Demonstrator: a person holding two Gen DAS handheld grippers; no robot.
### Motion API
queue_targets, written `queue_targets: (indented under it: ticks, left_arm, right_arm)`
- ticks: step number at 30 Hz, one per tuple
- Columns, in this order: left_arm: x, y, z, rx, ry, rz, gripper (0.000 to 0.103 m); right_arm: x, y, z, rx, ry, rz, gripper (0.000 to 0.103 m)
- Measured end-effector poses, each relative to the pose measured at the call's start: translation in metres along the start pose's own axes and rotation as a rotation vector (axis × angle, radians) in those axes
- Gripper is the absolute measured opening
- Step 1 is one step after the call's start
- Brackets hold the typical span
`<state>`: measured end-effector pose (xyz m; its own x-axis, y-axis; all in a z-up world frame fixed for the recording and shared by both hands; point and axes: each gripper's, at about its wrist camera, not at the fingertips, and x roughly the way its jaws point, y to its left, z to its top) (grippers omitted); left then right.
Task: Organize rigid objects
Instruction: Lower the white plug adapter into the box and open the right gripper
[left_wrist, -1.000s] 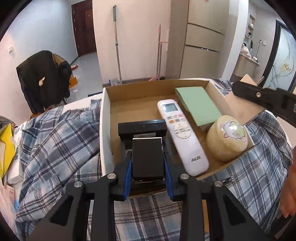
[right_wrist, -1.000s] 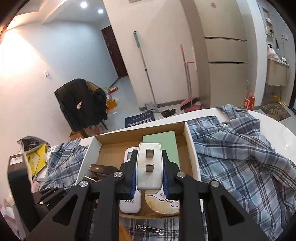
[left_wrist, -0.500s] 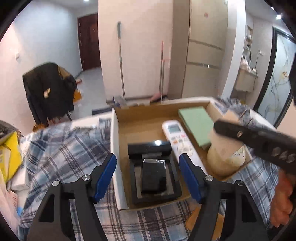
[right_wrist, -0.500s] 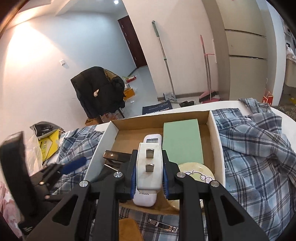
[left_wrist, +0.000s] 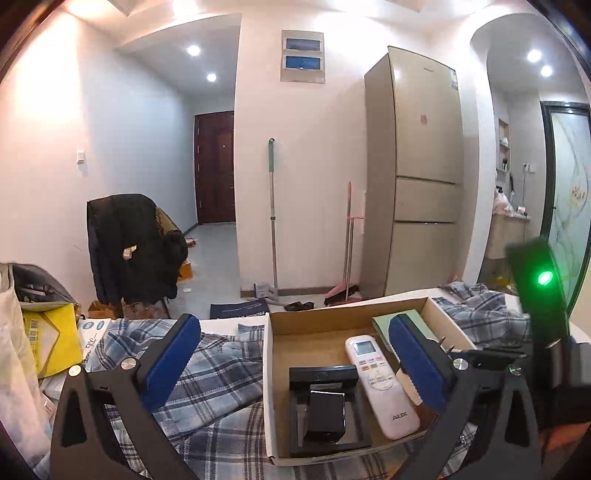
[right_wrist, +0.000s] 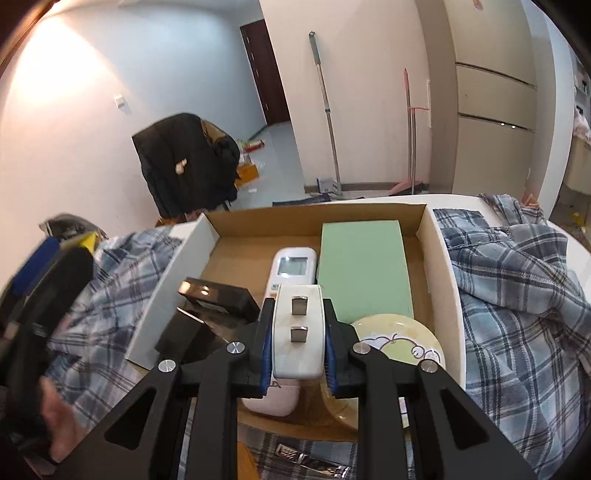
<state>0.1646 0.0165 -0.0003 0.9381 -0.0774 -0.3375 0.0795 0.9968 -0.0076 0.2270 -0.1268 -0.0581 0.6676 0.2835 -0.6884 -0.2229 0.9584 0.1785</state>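
Fingers (right_wrist: 266, 350) of the right gripper (right_wrist: 298, 343) clamp a white plug (right_wrist: 298, 332) above the crowded cardboard box (right_wrist: 439, 280), left gripper's (left_wrist: 299, 365) spread empty.

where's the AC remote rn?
The remote lies flat in the cardboard box, between the black stand on its left and the green box on its right.

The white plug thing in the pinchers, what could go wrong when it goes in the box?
1. The cardboard box looks crowded: the remote, green box, round tin and black stapler fill most of it, so the white plug might land on top of something and slide.
2. The right gripper hangs right over the remote and could bump it going down.
3. The left gripper, now open, is close and might get in the way.
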Motion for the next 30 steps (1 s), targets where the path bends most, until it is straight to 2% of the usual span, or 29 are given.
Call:
queue_targets:
  ticks: [7, 11, 16, 17, 18, 19, 21, 25, 27, 30]
  left_arm:
    - [-0.001, 0.000, -0.002, -0.003, 0.004, 0.016, 0.103]
    - [0.006, 0.000, -0.003, -0.029, 0.065, -0.005, 0.103]
    - [-0.002, -0.001, -0.002, -0.026, 0.022, 0.003, 0.103]
    - [-0.004, -0.001, -0.002, -0.029, 0.017, -0.003, 0.103]
    - [-0.004, -0.001, -0.002, -0.030, 0.015, -0.004, 0.103]
    - [-0.005, -0.001, -0.001, -0.029, 0.012, -0.002, 0.103]
    - [-0.009, -0.001, 0.002, -0.021, -0.005, 0.007, 0.103]
    - [-0.028, 0.000, 0.017, -0.022, -0.062, 0.021, 0.103]
    - [-0.039, 0.000, 0.028, -0.031, -0.065, 0.014, 0.103]
    - [-0.059, 0.002, 0.040, -0.045, -0.075, 0.006, 0.103]
  right_arm:
    - [0.001, 0.002, 0.000, -0.043, 0.015, -0.072, 0.021]
    - [0.003, 0.011, -0.003, -0.102, 0.012, -0.120, 0.021]
    - [0.001, 0.008, -0.002, -0.094, 0.007, -0.119, 0.022]
    - [0.000, 0.008, -0.001, -0.093, 0.005, -0.119, 0.023]
    - [-0.002, 0.008, 0.000, -0.090, -0.003, -0.128, 0.029]
    - [-0.007, 0.007, 0.001, -0.084, -0.017, -0.135, 0.045]
    - [-0.022, 0.004, 0.005, -0.062, -0.066, -0.125, 0.058]
    - [-0.064, -0.001, 0.019, -0.023, -0.149, -0.083, 0.058]
    - [-0.087, -0.003, 0.024, -0.022, -0.189, -0.064, 0.058]
    - [-0.123, -0.001, 0.024, -0.048, -0.250, -0.085, 0.058]
